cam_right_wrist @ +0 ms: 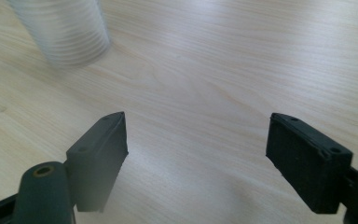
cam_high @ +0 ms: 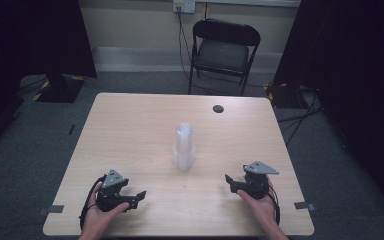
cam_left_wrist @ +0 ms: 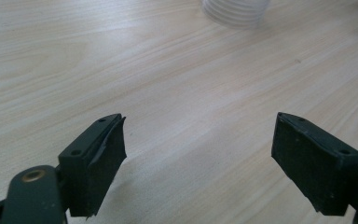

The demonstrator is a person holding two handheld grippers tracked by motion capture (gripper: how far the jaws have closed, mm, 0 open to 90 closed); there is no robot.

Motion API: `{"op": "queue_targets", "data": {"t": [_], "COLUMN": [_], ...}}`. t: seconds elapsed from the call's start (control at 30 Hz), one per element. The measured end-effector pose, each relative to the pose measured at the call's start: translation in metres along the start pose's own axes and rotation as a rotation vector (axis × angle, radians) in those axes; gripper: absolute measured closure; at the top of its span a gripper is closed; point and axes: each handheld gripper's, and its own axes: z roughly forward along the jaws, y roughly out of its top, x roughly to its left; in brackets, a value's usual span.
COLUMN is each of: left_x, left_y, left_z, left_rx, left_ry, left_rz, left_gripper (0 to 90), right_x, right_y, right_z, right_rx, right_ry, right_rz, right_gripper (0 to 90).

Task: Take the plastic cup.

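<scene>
Pale desk (cam_high: 130,130), cup stack (cam_high: 184,147) mid-way; left gripper (cam_high: 136,196), right gripper (cam_high: 231,181) agape, empty; could topple if nudged sideways

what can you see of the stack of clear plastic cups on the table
The stack of clear plastic cups is translucent and whitish, with many nested rims showing as fine ribbed rings along its side. It stands rim-down, wider at the base, narrower at top, and upright near the middle of the light wood table. Only the tabletop touches it. It stands between and beyond the left gripper and right gripper, both apart from it.
</scene>
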Motion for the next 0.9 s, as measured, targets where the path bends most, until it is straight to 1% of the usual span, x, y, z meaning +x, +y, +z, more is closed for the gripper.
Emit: {"op": "queue_targets", "data": {"t": [0.03,0.17,0.23,0.3,0.4,0.43,0.47,0.5,0.57,0.6,0.63,0.7,0.73,0.8,0.87,0.9], "left_x": [0.000,0.000,0.001,0.001,0.000,-0.001,-0.002,-0.002,-0.003,-0.005,-0.005,-0.006,-0.006,-0.008,-0.010,-0.010], "left_y": [0.000,0.001,0.001,0.002,0.003,0.003,0.003,0.003,0.003,0.002,0.002,0.002,0.002,0.002,0.002,0.002], "left_z": [0.000,0.000,0.001,0.002,0.003,0.003,0.003,0.003,0.003,0.003,0.002,0.001,-0.001,-0.003,-0.004,-0.004], "left_rx": [0.002,0.001,0.000,0.000,0.010,0.012,0.016,0.016,0.013,0.008,0.014,0.013,-0.004,-0.013,-0.021,-0.021], "left_ry": [0.000,0.001,0.000,0.001,-0.005,-0.007,-0.007,-0.007,-0.003,-0.008,-0.014,-0.013,-0.010,-0.008,-0.007,-0.007], "left_rz": [-0.003,-0.002,-0.008,-0.010,-0.002,0.004,0.016,0.016,0.021,0.022,0.029,0.034,0.039,0.046,0.057,0.057], "left_gripper": [17.2,17.4,17.5,17.7,18.2,18.3,18.3,18.2,18.2,18.2,18.2,18.2,18.2,18.2,18.2,18.2], "right_x": [-0.001,-0.002,-0.002,-0.002,0.000,0.001,0.002,0.002,0.006,0.008,0.010,0.014,0.016,0.021,0.024,0.024], "right_y": [0.000,0.001,0.002,0.002,0.006,0.007,0.008,0.008,0.010,0.011,0.012,0.017,0.019,0.023,0.026,0.026], "right_z": [0.000,-0.003,-0.004,-0.005,-0.008,-0.009,-0.009,-0.009,-0.010,-0.011,-0.012,-0.015,-0.016,-0.018,-0.019,-0.019], "right_rx": [-0.004,-0.025,-0.040,-0.046,-0.056,-0.057,-0.055,-0.055,-0.053,-0.053,-0.050,-0.067,-0.081,-0.087,-0.081,-0.081], "right_ry": [0.009,0.017,0.036,0.039,0.061,0.068,0.071,0.071,0.097,0.107,0.116,0.130,0.136,0.159,0.195,0.195], "right_rz": [0.004,0.019,0.026,0.029,0.039,0.035,0.035,0.035,0.036,0.037,0.037,0.024,0.017,0.005,-0.016,-0.016], "right_gripper": [20.4,21.7,22.4,22.4,22.8,22.7,22.7,22.7,22.9,23.0,23.3,23.8,23.9,24.6,26.3,26.3]}}
